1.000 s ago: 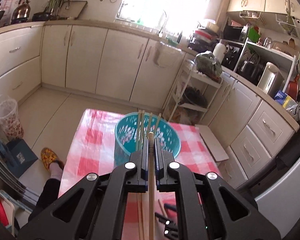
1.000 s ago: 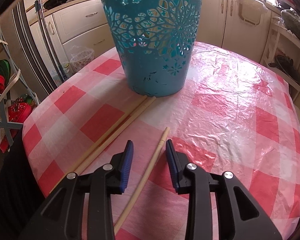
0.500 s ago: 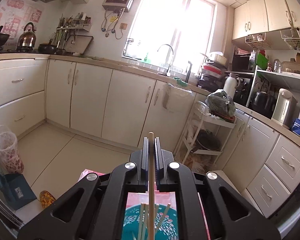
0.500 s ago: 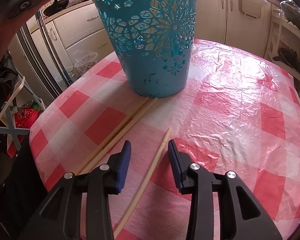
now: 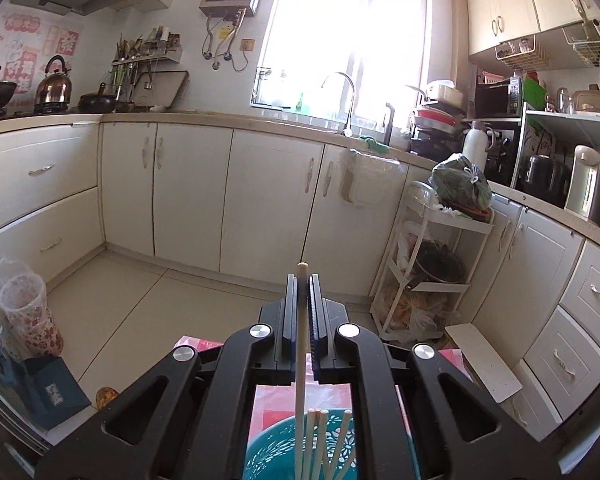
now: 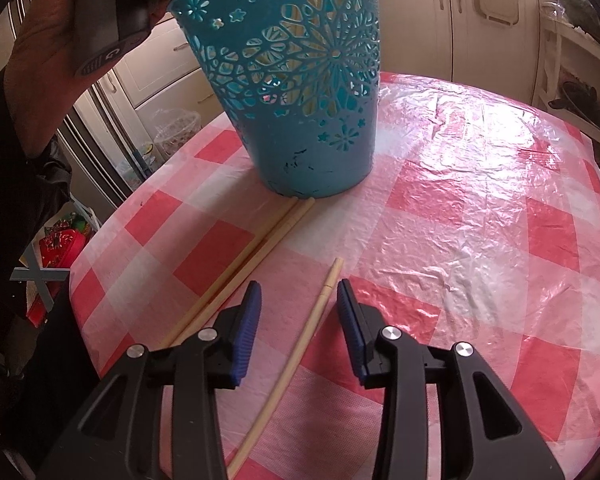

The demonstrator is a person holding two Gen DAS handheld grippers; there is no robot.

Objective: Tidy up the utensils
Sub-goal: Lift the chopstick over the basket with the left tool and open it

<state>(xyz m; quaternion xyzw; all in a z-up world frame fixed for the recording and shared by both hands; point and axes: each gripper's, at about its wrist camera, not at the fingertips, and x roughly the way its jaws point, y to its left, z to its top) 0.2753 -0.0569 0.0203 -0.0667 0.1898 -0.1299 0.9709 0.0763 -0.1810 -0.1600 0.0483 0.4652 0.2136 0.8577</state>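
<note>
Left gripper (image 5: 302, 280): jaws closed on a single wooden chopstick (image 5: 300, 344); the stick runs lengthwise between the pads, its tip just past the fingertips, its lower end over the basket mouth.
Teal basket (image 6: 300, 92): upright on the table, perforated flower-pattern wall; in the left wrist view its rim (image 5: 260, 440) sits directly below the left gripper.
Chopsticks in basket (image 5: 328, 444): several, standing on end, leaning slightly apart.
Right gripper (image 6: 299, 292): jaws partly open and lately widening a little; blue pads either side of a chopstick, neither pad pressing on it.
Loose chopstick (image 6: 300, 344): flat on the cloth, lying between the right gripper's fingers, one end pointing toward the basket, well short of it.
Chopstick pair (image 6: 256, 256): side by side on the cloth, left of the loose one; far ends touching or just beside the basket foot.
Tablecloth (image 6: 480, 240): red and white check under clear wrinkled film.
Person's hand (image 6: 60, 28): upper left of the right wrist view, wrapped round a dark handle beside the basket rim.
</note>
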